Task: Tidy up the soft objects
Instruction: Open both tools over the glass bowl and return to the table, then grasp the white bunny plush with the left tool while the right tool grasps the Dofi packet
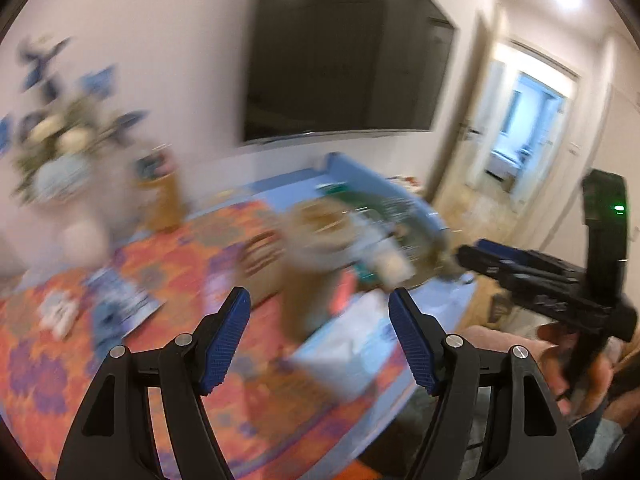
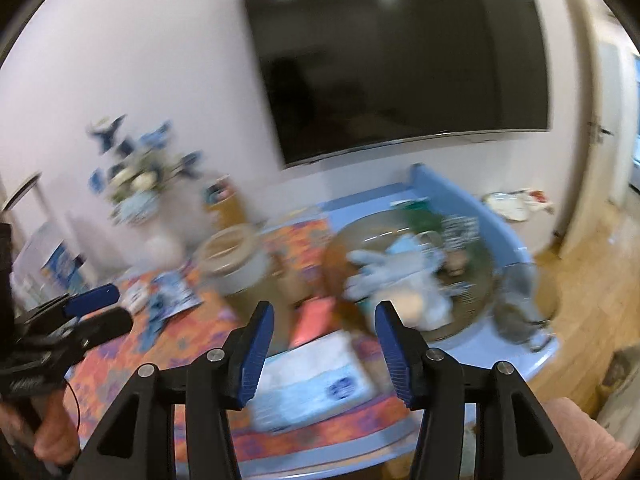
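Observation:
Both views are motion-blurred. A pale blue and cream soft toy [image 2: 396, 280] lies in a round brownish tray [image 2: 476, 320] on the table; it also shows in the left wrist view [image 1: 372, 248]. My left gripper [image 1: 320, 308] is open and empty, above the table short of the toy. My right gripper [image 2: 324, 322] is open and empty, above a white and blue tissue pack [image 2: 316, 384]. The right gripper also shows at the right of the left wrist view [image 1: 480, 254], and the left gripper at the left of the right wrist view [image 2: 96, 304].
The table has an orange patterned cloth [image 1: 52, 360] over blue. A large lidded jar [image 2: 232, 260], a pink item [image 2: 316, 320], a magazine [image 1: 120, 304] and a flower vase [image 1: 60, 168] stand on it. A dark TV [image 2: 400, 60] hangs behind. Wooden floor [image 2: 580, 300] lies to the right.

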Motion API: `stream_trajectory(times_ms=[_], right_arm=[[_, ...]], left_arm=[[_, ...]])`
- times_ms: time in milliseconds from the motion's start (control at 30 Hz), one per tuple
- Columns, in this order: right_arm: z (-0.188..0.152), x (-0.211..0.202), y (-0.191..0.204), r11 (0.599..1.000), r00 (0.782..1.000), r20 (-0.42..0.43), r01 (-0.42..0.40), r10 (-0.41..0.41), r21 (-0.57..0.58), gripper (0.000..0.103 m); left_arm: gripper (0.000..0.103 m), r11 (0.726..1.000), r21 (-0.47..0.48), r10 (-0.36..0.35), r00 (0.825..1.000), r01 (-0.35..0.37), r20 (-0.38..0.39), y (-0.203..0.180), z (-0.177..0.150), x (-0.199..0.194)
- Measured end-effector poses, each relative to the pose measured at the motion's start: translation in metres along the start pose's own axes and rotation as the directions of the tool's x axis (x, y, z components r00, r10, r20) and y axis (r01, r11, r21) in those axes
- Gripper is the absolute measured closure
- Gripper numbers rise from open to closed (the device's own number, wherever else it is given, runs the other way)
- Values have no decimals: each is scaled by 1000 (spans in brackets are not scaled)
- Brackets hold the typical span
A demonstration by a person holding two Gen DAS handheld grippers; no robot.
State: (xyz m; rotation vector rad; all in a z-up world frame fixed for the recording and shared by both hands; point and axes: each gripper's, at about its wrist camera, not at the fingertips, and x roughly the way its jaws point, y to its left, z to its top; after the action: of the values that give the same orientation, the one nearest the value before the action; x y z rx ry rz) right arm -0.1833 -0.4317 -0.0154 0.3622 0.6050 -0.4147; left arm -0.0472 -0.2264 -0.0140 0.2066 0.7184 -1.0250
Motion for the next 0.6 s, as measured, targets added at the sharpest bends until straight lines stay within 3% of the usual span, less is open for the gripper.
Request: stream_trajectory(times_ms=[133,233,367,533,600], right_arm=[[-2,8,45,996,999,-23,-42,41,-76,52],[0,18,88,983,994,-35,-107,103,-147,52],[-3,45,150,955,985,-77,-168,154,-245,52],[3,114,217,926,960,-188,-254,207,-279,52],[10,154,232,930,945,-243,-277,218,-241,52]], left_arm=[[33,993,-79,92,996,-91,6,60,-18,-25],[33,972,-155,181,983,-174,32,111,-27,-50],[33,890,-308,366,930,-338,37,187,-37,-73],[33,832,-417,397,918,-367,-14,252,-47,-61],[33,781,-474,445,895,-407,-34,277,-50,-48]])
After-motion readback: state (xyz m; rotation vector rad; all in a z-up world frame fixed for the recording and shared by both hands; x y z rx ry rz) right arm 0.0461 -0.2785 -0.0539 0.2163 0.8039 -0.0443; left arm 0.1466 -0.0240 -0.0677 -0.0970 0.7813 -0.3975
